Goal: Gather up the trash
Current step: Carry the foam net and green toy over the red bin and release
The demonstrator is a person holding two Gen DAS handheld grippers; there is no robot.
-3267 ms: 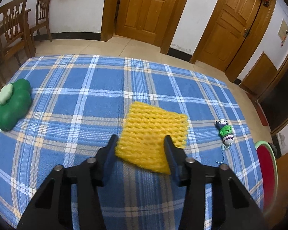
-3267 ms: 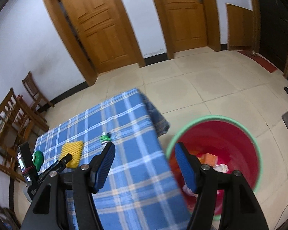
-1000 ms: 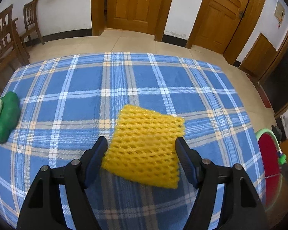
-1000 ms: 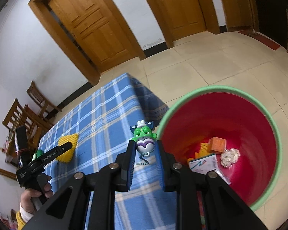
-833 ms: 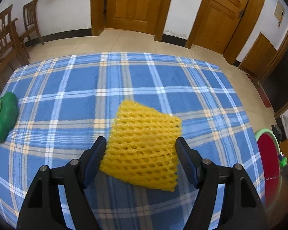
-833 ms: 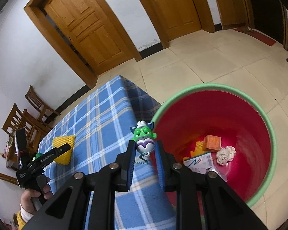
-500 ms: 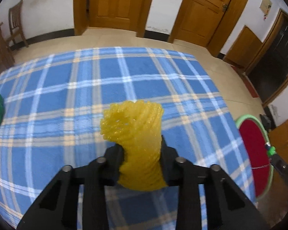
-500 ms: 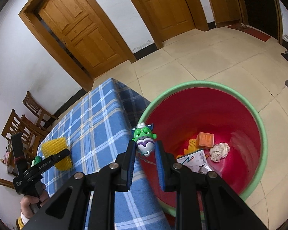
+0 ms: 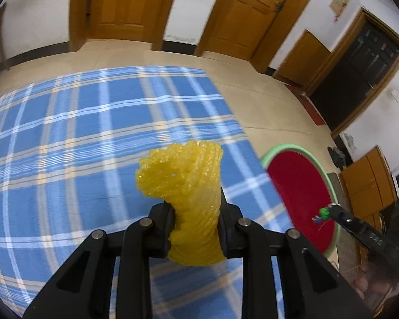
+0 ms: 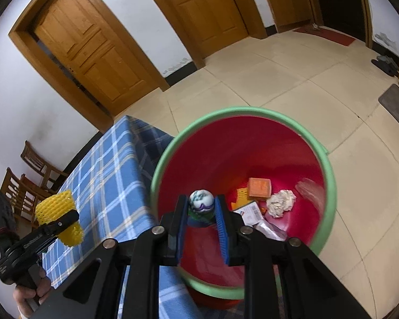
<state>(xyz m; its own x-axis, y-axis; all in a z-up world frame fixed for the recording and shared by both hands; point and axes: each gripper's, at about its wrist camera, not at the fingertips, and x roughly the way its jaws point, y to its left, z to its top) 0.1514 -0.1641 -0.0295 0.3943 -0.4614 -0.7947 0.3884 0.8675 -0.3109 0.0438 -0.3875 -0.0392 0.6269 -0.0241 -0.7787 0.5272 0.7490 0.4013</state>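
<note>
Left gripper (image 9: 196,220): jaws have just been closing, now clenched on the yellow foam net (image 9: 188,191), crumpled into a twisted tube, lifted above the desk (image 9: 66,146). Right gripper (image 10: 200,212): jaws clamped on a small round toy (image 10: 201,202), white with green and purple, held over the red bucket (image 10: 329,186). Bucket: smooth plastic, green rim, on the floor just right of the desk edge; paper scraps and an orange block inside. Desk: blue plaid cloth. Tiled floor, wooden doors beyond; open floor right.
</note>
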